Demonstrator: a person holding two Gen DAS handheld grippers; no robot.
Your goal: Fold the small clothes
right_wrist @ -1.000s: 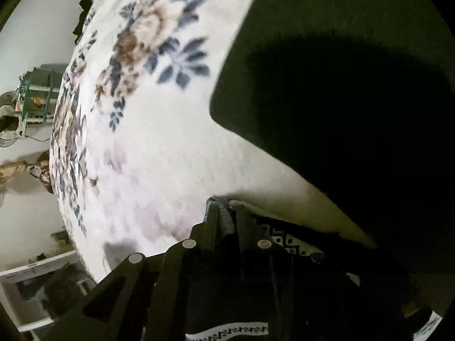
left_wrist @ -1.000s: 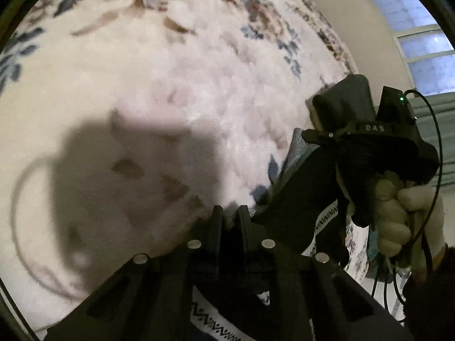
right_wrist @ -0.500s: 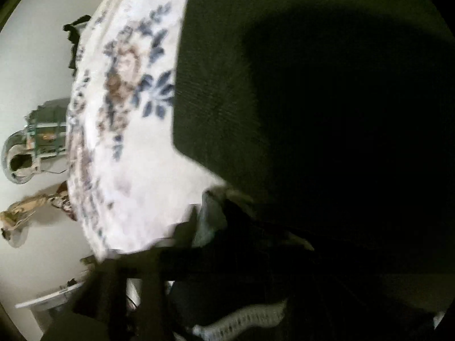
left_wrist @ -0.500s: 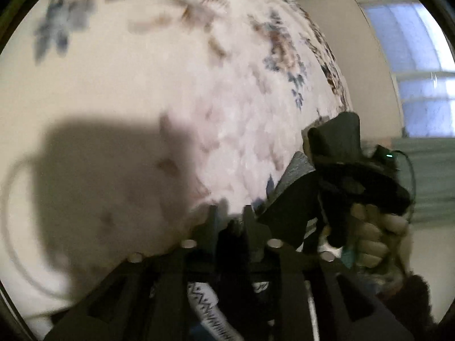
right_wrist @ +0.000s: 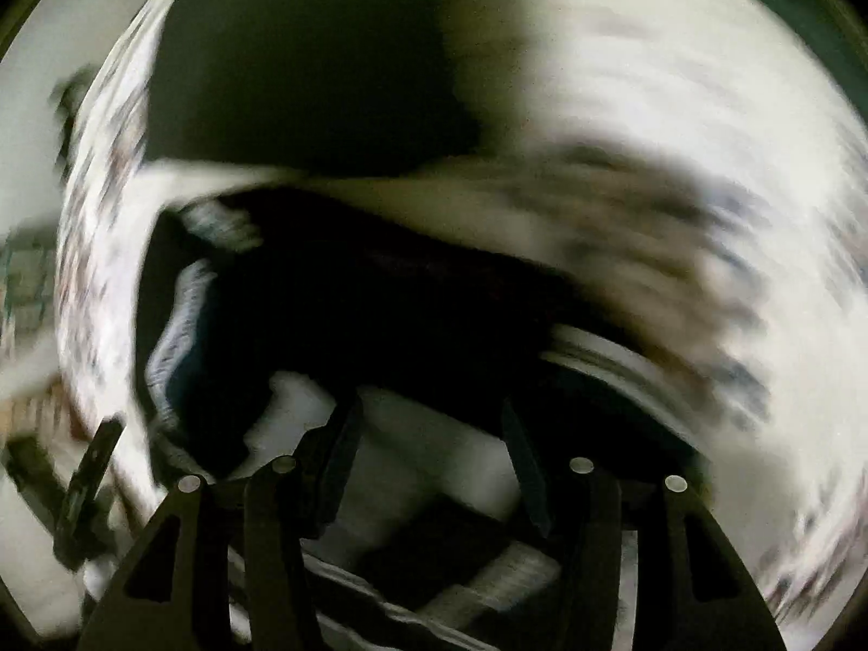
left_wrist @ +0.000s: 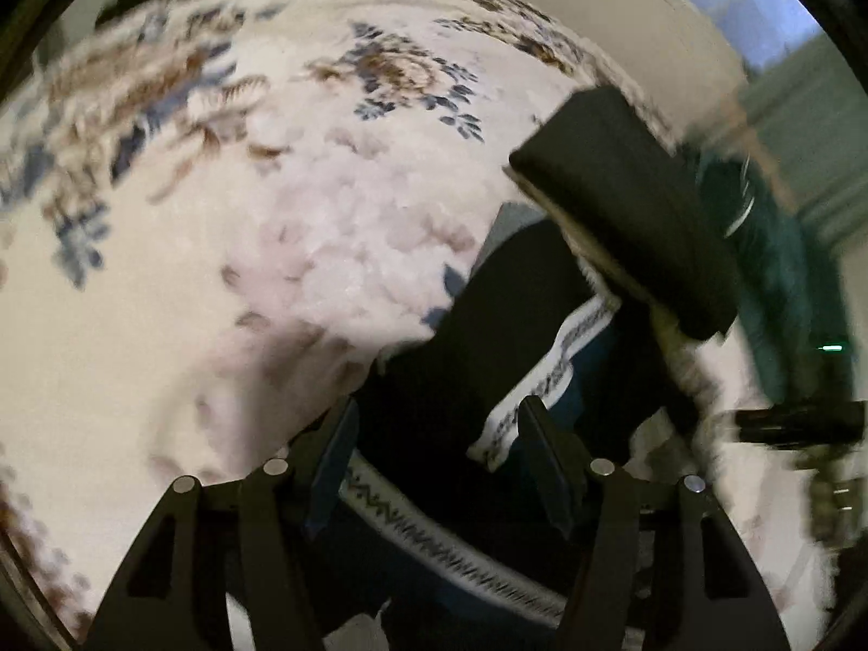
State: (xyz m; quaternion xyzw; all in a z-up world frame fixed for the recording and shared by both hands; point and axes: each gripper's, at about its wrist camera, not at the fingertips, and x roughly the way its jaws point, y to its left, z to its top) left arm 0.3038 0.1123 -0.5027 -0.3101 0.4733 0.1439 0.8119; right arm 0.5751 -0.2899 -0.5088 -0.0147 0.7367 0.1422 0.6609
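A small black garment with a white patterned band [left_wrist: 477, 374] lies crumpled on the white floral bed cover [left_wrist: 228, 249]. My left gripper [left_wrist: 439, 466] is open just above it, its fingers apart and holding nothing. In the right wrist view the same black garment [right_wrist: 390, 320] lies in front of my right gripper [right_wrist: 428, 461], which is open and empty. That view is heavily blurred. A folded dark piece [left_wrist: 624, 206] lies beyond the garment in the left wrist view.
The floral cover fills most of the left wrist view. A window [left_wrist: 759, 5] and wall are at the far right. A large dark cloth [right_wrist: 304, 70] lies at the top of the right wrist view. Part of the other gripper [left_wrist: 797, 423] shows at the right edge.
Both grippers were shut on the black garment; now both are open and the garment lies released on the cover. Both cameras have swung and pulled back.
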